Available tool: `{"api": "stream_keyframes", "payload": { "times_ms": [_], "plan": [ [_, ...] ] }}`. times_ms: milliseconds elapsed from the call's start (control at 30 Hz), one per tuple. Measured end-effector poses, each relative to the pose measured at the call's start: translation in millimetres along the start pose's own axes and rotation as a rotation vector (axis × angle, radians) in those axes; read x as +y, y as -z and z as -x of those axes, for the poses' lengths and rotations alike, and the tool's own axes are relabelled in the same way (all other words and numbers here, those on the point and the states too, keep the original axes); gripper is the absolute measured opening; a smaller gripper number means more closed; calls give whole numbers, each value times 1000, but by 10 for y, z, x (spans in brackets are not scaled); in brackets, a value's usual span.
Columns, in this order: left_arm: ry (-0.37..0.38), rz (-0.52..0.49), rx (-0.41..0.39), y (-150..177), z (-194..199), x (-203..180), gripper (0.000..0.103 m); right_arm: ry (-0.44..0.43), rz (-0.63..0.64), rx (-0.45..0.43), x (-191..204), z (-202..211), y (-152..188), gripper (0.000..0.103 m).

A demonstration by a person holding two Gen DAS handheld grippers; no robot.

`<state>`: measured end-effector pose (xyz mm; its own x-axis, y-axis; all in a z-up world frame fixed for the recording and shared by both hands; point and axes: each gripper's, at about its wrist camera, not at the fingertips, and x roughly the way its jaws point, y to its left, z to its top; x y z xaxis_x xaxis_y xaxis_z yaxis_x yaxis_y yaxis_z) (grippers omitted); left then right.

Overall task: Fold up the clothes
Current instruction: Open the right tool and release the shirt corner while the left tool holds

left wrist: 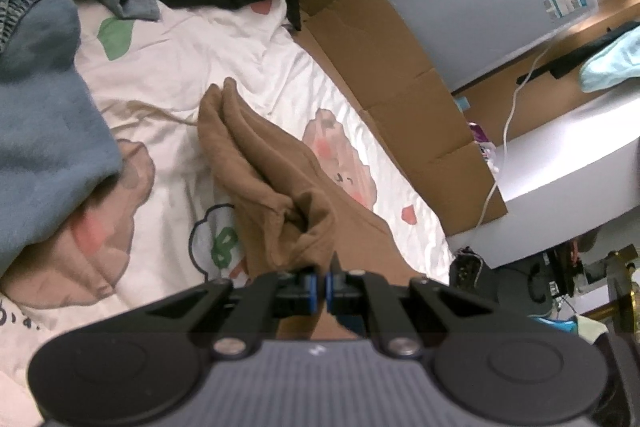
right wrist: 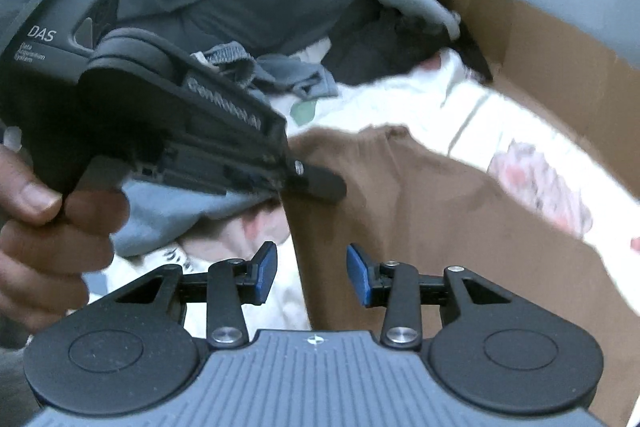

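A printed white bedsheet point(left wrist: 256, 51) spreads ahead of both claws, with a flattened cardboard box point(left wrist: 384, 59) along its right edge, nothing visible in it. The brown garment point(left wrist: 276, 179) lies on the sheet, its near end pinched in the closed left claw point(left wrist: 319, 287). The right claw point(right wrist: 311, 273) stands open, holding nothing, above the brown fabric.

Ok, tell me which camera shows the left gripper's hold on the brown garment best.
Left wrist view: the left gripper is shut on a bunched fold of the brown garment. The right wrist view shows that gripper from the side, blurred, its tip at the cloth's edge.
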<state>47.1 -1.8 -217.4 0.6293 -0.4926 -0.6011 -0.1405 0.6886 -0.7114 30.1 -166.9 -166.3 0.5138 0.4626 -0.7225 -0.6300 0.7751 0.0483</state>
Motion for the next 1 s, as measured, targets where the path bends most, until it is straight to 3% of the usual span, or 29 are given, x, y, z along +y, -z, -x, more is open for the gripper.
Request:
{"api": "stream_keyframes", "payload": {
  "times_ms": [400,700,733,833,1000],
  "plan": [
    [63,13,18,-42,25,-3,4,108,3,-1,61,-276,-176,46],
    [110,68,28,-16,27,29,4,184,103,-30,135,-410,-171,45],
    [109,67,24,-22,37,23,4,192,116,-35,144,-427,-175,43],
    [104,49,17,-44,71,-8,4,191,154,-30,177,-480,-182,14],
    [92,36,-36,-156,242,11,12,184,169,-49,177,-446,-189,6]
  ]
}}
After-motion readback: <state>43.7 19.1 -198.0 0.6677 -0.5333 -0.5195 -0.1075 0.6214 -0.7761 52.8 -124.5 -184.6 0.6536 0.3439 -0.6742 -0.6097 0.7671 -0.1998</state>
